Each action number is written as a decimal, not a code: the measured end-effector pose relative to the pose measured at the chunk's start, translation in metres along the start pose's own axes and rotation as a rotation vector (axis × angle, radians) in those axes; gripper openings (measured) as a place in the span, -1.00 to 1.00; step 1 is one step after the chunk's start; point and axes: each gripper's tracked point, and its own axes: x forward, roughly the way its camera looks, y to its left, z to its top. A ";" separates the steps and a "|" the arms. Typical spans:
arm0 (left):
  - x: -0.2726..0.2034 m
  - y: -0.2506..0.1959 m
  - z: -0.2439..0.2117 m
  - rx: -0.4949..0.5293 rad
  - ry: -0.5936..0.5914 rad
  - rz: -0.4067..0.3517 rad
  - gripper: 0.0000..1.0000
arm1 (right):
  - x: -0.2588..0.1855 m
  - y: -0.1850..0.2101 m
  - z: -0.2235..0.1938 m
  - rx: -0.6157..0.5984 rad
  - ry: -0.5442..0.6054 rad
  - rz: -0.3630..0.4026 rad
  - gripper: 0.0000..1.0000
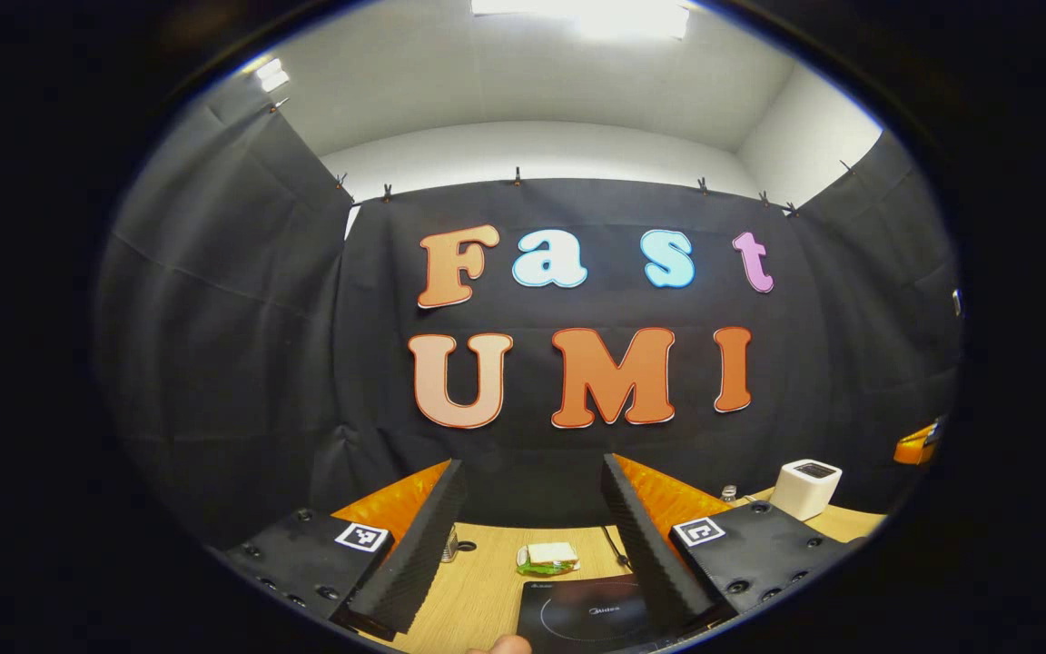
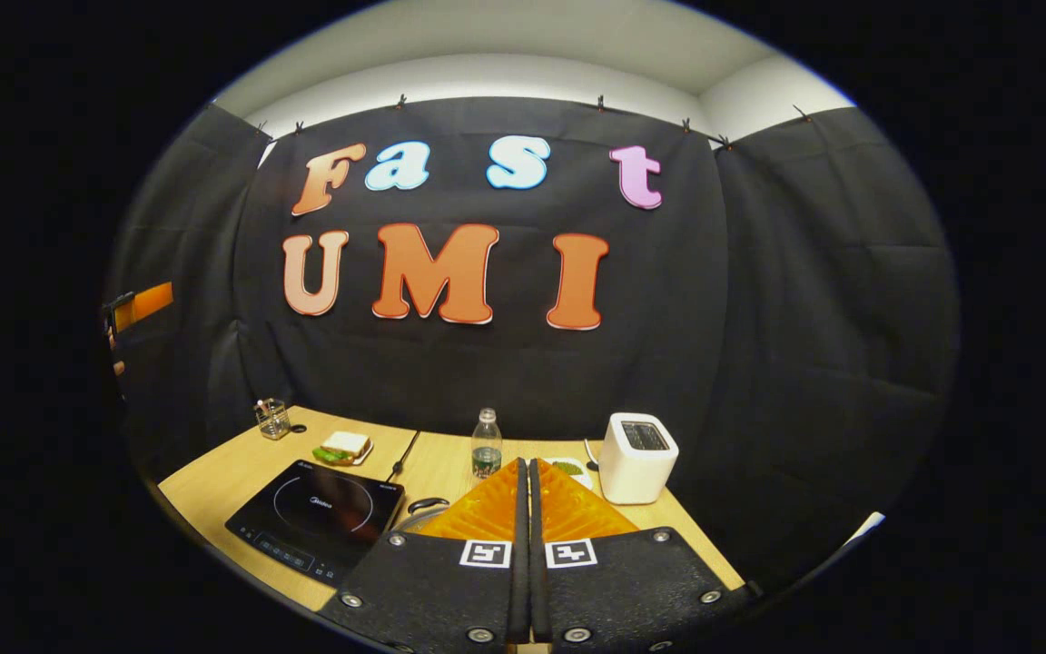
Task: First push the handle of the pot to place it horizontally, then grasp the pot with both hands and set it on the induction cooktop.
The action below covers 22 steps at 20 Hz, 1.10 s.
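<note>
Wooden table [image 2: 214, 481], black induction cooktop [image 2: 319, 518], left hand-held gripper [image 1: 532, 545] spread, right hand-held gripper [image 2: 527, 509] closed empty

Left gripper [image 1: 532, 536] jaws spread wide, level; right gripper [image 2: 524, 509] jaws closed together, empty

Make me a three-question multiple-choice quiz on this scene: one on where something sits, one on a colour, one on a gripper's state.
1. Where is the sandwich?
A. beyond the induction cooktop
B. on the toaster
C. on the cooktop

2. What colour is the toaster?
A. red
B. white
C. green

3. How do the right gripper fingers stand?
A. wide apart
B. closed together
C. clamped on the bottle

Answers:
1 A, it lies on the table past the cooktop's far edge.
2 B, its body is white.
3 B, only a thin seam shows between them, with nothing held.
</note>
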 end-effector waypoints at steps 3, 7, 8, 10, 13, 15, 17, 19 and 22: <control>-0.001 0.002 0.001 -0.001 -0.004 0.008 1.00 | 0.004 -0.006 -0.038 -0.004 0.071 -0.008 -1.00; -0.002 0.001 -0.002 0.002 0.005 0.006 0.94 | 0.007 -0.007 -0.090 0.017 0.184 0.000 -1.00; -0.002 0.002 -0.002 0.004 0.007 0.008 0.91 | 0.007 -0.008 -0.103 0.020 0.208 0.001 -1.00; -0.002 0.002 -0.005 0.010 0.012 0.012 0.84 | 0.007 -0.007 -0.125 0.021 0.253 0.006 -1.00; -0.002 0.000 -0.009 0.015 0.020 0.010 0.87 | 0.004 -0.003 -0.155 0.015 0.321 0.017 -1.00; -0.002 -0.002 -0.010 0.013 0.024 0.007 0.89 | 0.003 0.002 -0.174 0.014 0.371 0.034 -1.00; -0.001 -0.002 -0.012 0.010 0.028 0.008 0.92 | -0.001 0.006 -0.192 0.024 0.413 0.052 -1.00; 0.000 -0.002 -0.015 0.010 0.032 0.011 0.94 | -0.004 0.008 -0.210 0.013 0.449 0.059 -1.00; 0.002 -0.005 -0.020 0.007 0.043 0.009 0.98 | -0.008 0.013 -0.234 0.023 0.512 0.074 -1.00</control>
